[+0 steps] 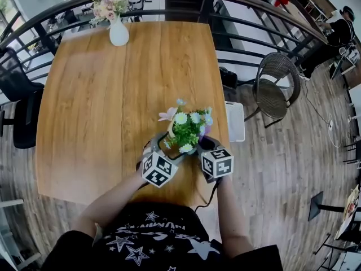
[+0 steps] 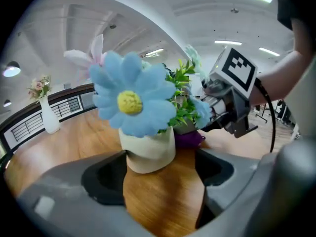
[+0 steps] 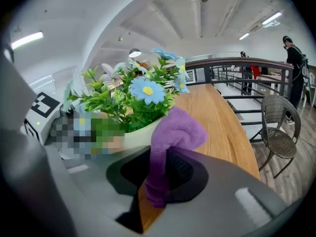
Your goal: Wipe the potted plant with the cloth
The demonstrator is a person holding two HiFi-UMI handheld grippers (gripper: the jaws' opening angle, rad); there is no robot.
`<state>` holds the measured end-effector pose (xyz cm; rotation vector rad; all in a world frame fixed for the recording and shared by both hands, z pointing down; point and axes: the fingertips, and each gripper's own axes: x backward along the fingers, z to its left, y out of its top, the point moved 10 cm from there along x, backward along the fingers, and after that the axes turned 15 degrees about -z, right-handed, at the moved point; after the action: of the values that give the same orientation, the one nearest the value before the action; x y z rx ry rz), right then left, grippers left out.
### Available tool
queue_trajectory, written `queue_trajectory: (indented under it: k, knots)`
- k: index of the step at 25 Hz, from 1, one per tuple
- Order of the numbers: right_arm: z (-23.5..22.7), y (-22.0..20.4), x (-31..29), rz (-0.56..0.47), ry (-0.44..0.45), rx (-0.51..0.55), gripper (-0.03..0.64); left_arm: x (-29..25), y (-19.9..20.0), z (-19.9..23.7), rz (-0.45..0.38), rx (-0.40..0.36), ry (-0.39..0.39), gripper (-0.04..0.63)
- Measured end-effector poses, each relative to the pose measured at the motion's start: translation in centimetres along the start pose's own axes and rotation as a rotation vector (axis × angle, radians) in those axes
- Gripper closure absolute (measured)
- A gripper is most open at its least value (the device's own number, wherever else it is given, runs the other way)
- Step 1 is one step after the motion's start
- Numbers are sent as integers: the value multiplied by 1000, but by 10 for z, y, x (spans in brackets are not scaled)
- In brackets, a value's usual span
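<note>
The potted plant (image 1: 188,130) stands near the table's front edge, with green leaves and blue, white and pink flowers in a white pot (image 2: 148,152). My left gripper (image 1: 161,148) is at the pot's left side. In the left gripper view (image 2: 160,158) its jaws stand wide around the pot, with a gap showing on the right. My right gripper (image 1: 204,145) is at the plant's right side, shut on a purple cloth (image 3: 175,130). The cloth bulges out past the jaws and rests against the pot (image 3: 140,135). The purple cloth (image 2: 187,139) also shows behind the pot.
The wooden table (image 1: 113,106) has a white vase with flowers (image 1: 118,30) at its far edge. A black railing (image 1: 248,27) curves behind it. A wicker chair (image 1: 275,83) and a white object (image 1: 235,121) stand to the right, a dark chair (image 1: 20,95) to the left.
</note>
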<state>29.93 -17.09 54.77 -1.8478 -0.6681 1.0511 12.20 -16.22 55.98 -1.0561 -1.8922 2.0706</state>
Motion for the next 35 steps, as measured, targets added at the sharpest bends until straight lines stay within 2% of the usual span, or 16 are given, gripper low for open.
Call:
queue_trajectory:
  k: [8, 13, 15, 17, 20, 23, 26, 29, 35]
  knots:
    - [-25, 9, -4, 38, 103, 109, 535, 7, -2, -15, -10, 0, -136, 153]
    - [-29, 15, -6, 70, 174, 159, 535, 18, -2, 3, 12, -24, -256, 153]
    - [-31, 16, -6, 73, 199, 161, 535, 24, -4, 24, 14, -60, -287, 153]
    - [-32, 15, -7, 74, 218, 153, 535, 25, -5, 48, 7, -138, -336, 153]
    - [-33, 15, -6, 81, 240, 143, 535, 20, -1, 75, 14, -238, -454, 153]
    - [-33, 14, -6, 87, 262, 142, 535, 10, 9, 90, 20, -303, -559, 153]
    - [-36, 14, -6, 80, 285, 142, 535, -7, 19, 97, -2, -364, -619, 141]
    - [-39, 14, -6, 67, 310, 136, 535, -22, 24, 98, -7, -399, -680, 130]
    - [-44, 13, -7, 54, 363, 115, 535, -48, 39, 94, -13, -372, -793, 86]
